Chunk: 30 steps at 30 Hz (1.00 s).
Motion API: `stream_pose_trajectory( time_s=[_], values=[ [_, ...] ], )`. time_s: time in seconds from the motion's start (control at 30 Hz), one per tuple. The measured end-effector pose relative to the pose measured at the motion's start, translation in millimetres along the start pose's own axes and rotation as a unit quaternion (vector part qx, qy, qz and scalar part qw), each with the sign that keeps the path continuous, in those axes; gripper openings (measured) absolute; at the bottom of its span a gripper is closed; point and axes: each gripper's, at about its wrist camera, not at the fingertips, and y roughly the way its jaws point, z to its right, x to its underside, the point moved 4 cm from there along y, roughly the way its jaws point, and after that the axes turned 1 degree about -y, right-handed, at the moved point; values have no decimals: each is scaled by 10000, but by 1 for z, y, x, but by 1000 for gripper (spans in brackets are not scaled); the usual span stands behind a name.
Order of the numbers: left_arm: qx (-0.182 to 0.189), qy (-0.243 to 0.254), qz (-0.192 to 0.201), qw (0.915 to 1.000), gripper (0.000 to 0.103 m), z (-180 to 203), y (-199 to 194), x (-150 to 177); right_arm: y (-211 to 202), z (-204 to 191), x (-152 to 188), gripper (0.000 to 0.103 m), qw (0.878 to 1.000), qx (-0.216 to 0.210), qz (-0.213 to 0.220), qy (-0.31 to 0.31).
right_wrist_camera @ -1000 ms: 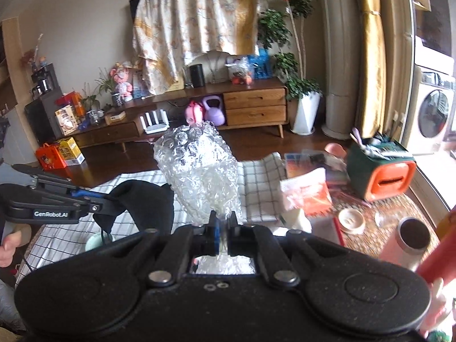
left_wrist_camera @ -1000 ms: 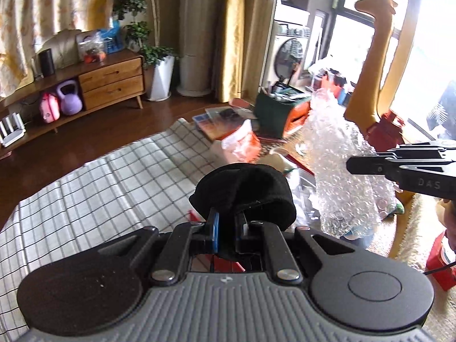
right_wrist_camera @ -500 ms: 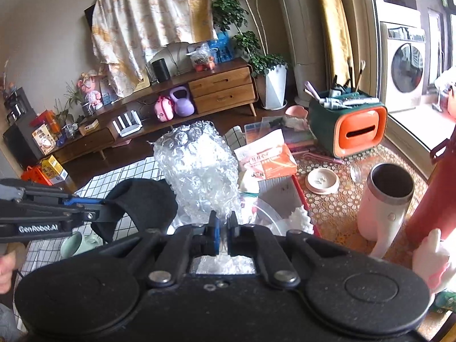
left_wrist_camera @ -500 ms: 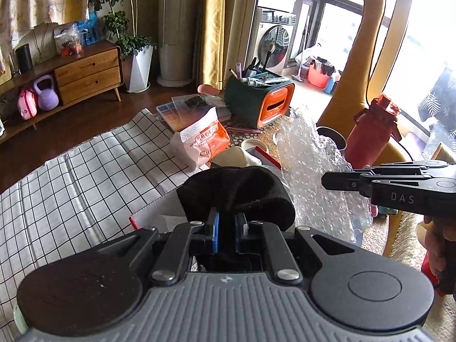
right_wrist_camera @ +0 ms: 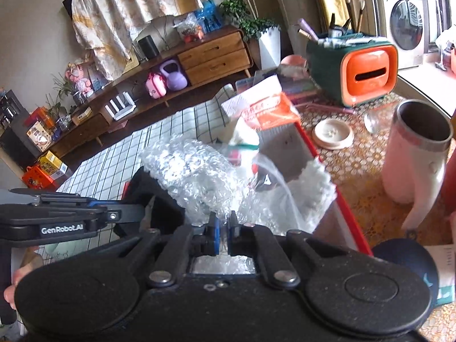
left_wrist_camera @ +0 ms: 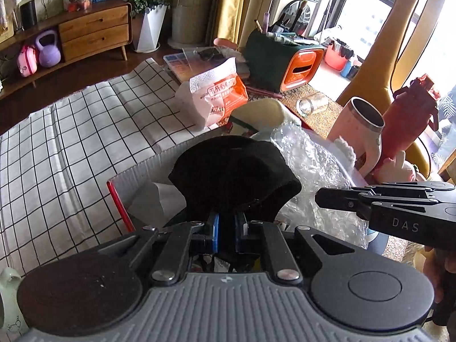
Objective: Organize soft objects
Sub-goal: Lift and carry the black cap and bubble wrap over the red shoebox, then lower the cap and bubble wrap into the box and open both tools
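My left gripper [left_wrist_camera: 226,232] is shut on a black soft cloth [left_wrist_camera: 236,171] and holds it over a grey storage box with a red rim [left_wrist_camera: 119,203]. My right gripper [right_wrist_camera: 223,232] is shut on a wad of clear bubble wrap [right_wrist_camera: 196,171] and holds it over the same box [right_wrist_camera: 346,211], just right of the black cloth [right_wrist_camera: 165,199]. The bubble wrap [left_wrist_camera: 310,168] and the right gripper's body [left_wrist_camera: 399,211] show in the left wrist view. White fluffy material [right_wrist_camera: 313,188] lies in the box.
An orange and white packet [left_wrist_camera: 216,97] leans behind the box on the checked cloth [left_wrist_camera: 71,142]. A pink tumbler [right_wrist_camera: 413,154], a red bottle [left_wrist_camera: 407,119], a white lid [right_wrist_camera: 332,135] and a green-orange organiser [right_wrist_camera: 356,68] stand on the patterned mat to the right.
Both grippers have come down and forward with their loads. The black cloth and bubble wrap now sit low over the red-rimmed box instead of high above the table.
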Motion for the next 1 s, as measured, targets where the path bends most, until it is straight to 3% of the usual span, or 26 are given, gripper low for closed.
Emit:
stream_pose_trajectory(
  time_s=[0.37,0.53,0.67,0.8,0.9,1.0],
  values=[
    [79,-93,-459,9989,10,-8,32,33,23,-15,29,5,9995,-156,-274,-31],
    [169,-185,-467,9986,10,-9,33,40,23,-16,33,8,9996,-157,-252,1],
    [256,-313,-359,9985,10,-11,30,45,20,-16,35,17,9996,-185,-200,32],
    [297,-375,-232,9986,20,-11,23,50,11,-22,38,36,9997,-182,-128,-33],
    [373,-255,-117,9989,28,-6,16,54,5,-25,38,40,9998,-177,-64,-83],
    [388,-173,-6,9991,29,-2,9,58,-4,-27,37,44,9998,-191,17,-77]
  ],
)
